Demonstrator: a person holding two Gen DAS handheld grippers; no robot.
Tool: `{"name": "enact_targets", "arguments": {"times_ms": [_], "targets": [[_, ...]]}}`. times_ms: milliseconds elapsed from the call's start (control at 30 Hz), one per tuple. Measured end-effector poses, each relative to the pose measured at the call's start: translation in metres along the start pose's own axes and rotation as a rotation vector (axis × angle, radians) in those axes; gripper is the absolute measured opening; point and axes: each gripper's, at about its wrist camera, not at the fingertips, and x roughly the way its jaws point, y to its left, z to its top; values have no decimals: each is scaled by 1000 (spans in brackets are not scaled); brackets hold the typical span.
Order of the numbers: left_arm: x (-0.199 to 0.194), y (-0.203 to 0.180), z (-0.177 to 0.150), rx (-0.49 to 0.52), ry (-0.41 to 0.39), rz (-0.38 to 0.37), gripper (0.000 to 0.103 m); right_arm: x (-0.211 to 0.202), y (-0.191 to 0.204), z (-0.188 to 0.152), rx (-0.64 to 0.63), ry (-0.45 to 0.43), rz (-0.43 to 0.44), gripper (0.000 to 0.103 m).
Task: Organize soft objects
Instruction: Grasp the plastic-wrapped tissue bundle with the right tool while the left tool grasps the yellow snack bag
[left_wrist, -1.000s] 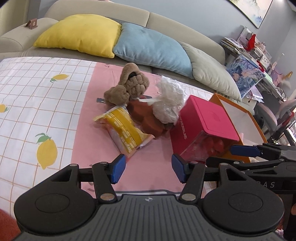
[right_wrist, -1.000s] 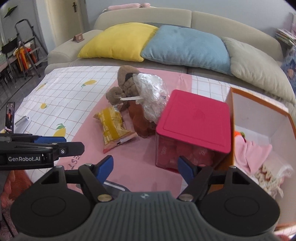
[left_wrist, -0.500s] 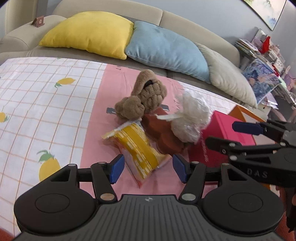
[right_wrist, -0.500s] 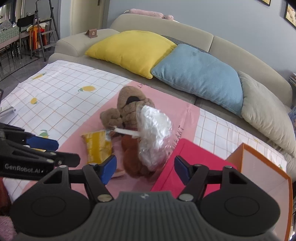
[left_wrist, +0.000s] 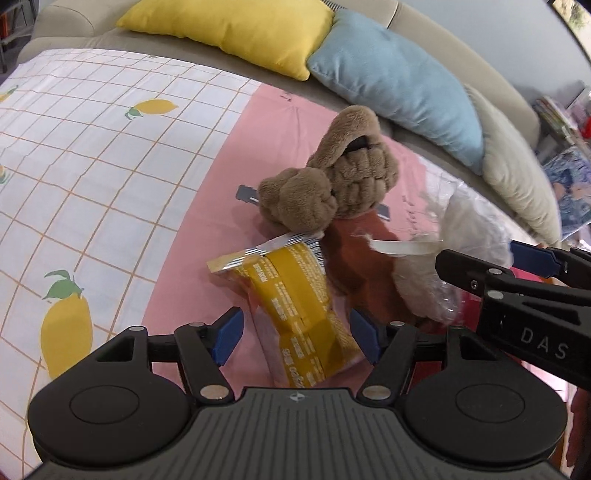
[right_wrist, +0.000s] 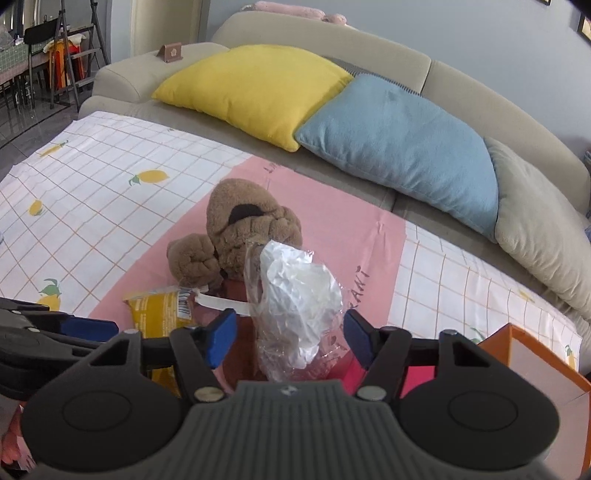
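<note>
My left gripper (left_wrist: 295, 338), jaws just widening, straddles the yellow snack packet (left_wrist: 295, 314) ungripped; my right gripper (right_wrist: 290, 338), jaws narrowing, brackets the clear plastic bag (right_wrist: 299, 306) at the packet's three o'clock, not pinching.

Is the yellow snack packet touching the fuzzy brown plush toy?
Touching. In the left wrist view the yellow snack packet has its crimped silver top edge tucked against the underside of the fuzzy brown plush toy, with no pink cloth showing between them.

Beige sofa (right_wrist: 461, 85) w/ cushions, grey-blue wall (right_wrist: 443, 29) behind.
</note>
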Motion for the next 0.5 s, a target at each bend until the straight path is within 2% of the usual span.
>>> {"name": "enact_targets", "arguments": {"times_ms": [100,300,500], "targets": [[7,0,1,-15,20,10,77,10,-2,0,17,19,-13,58],[19,-4,0,-8,47,15,78,13,-5,1,35,28,-11,46],[28,-6,0,7,65,20,78,-11,-7,-1,53,-33,-13,43]]}}
